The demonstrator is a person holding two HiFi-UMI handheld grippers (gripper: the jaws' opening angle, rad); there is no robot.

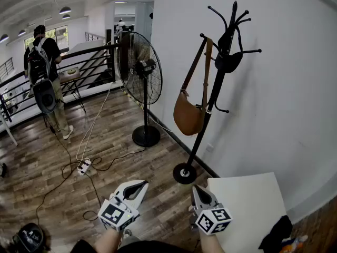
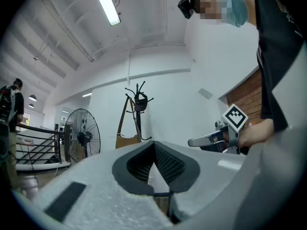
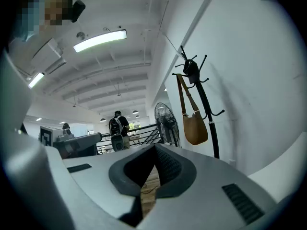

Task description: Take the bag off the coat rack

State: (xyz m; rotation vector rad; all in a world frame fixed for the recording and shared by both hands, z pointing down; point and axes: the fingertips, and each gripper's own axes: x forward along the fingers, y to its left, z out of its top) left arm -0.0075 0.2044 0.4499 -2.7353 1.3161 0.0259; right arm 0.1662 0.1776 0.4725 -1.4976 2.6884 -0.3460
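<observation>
Head view, looking down over both of my hands. My left gripper [image 1: 141,185] sits at the near left and my right gripper [image 1: 196,190] at the near right. Each is held level and points away from me toward the far wall [image 1: 284,88].

Jaws, left: pressed together, pad against pad, with only a thin seam where the dark pads meet.

Jaws, right: likewise closed on themselves, gripping no object.

The brown bag [image 1: 188,115] hangs on the black coat rack [image 1: 210,99], which stands on a round base against the wall, well apart from both grippers. The bag's long strap runs up to a hook on the left side of the rack near its top. The body of the bag hangs just left of the pole, about halfway down, close against it. A dark item [image 1: 229,62] sits higher on the rack; I cannot tell what it is.

Left of the rack stands a tall pedestal fan [image 1: 141,70]. At the near right, beside my right gripper, is the corner of a white table [image 1: 253,204]. A power strip [image 1: 84,166] with trailing cables lies on the wooden floor [image 1: 52,162]. At the far left a person [image 1: 45,62] with a backpack stands by a railing.
</observation>
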